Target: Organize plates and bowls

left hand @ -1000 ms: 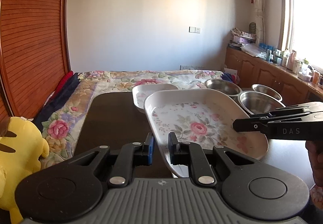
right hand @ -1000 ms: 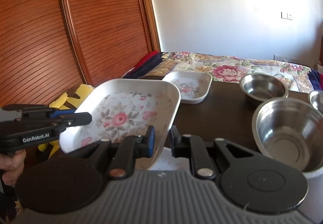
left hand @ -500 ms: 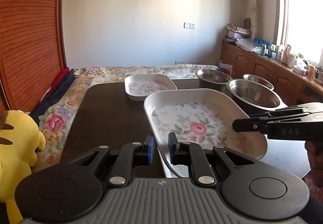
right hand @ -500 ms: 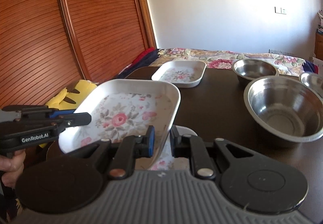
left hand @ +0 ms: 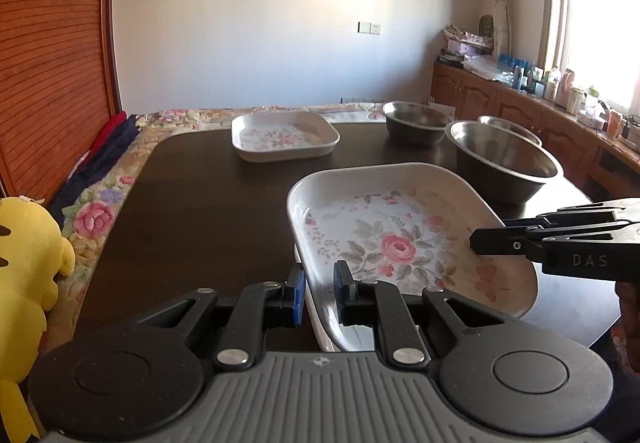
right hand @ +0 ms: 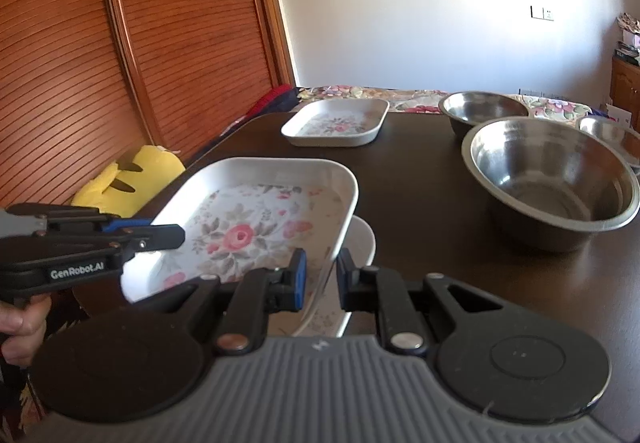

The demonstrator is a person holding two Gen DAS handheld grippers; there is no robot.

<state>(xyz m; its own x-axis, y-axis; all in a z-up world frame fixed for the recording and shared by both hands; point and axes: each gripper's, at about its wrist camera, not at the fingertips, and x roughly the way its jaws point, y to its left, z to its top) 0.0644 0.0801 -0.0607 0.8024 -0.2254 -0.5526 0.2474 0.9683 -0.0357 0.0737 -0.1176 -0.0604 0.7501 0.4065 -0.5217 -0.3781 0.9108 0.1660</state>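
A large white floral plate [left hand: 400, 239] [right hand: 248, 227] hangs just above the dark table [left hand: 208, 211], slightly tilted. My left gripper [left hand: 320, 295] is shut on its near-left rim. My right gripper [right hand: 322, 283] is shut on the opposite rim. Each gripper shows in the other's view: the right gripper [left hand: 492, 243] and the left gripper [right hand: 168, 237]. Directly under the held plate lies another white plate [right hand: 362, 243], mostly hidden. A smaller floral plate [left hand: 284, 137] [right hand: 336, 123] sits at the table's far side. Three steel bowls stand to the right, the largest bowl [left hand: 504, 163] [right hand: 552, 179] nearest.
A yellow plush toy [left hand: 24, 283] [right hand: 128, 179] sits off the table's left edge, beside a floral bedspread [left hand: 100, 211]. Slatted wooden doors [right hand: 120, 43] stand behind it. Wooden cabinets [left hand: 520, 107] with clutter run under the window at the right.
Both grippers have sunk with the large floral plate, bringing it closer to the table and to the plate beneath. Both grips stay the same.
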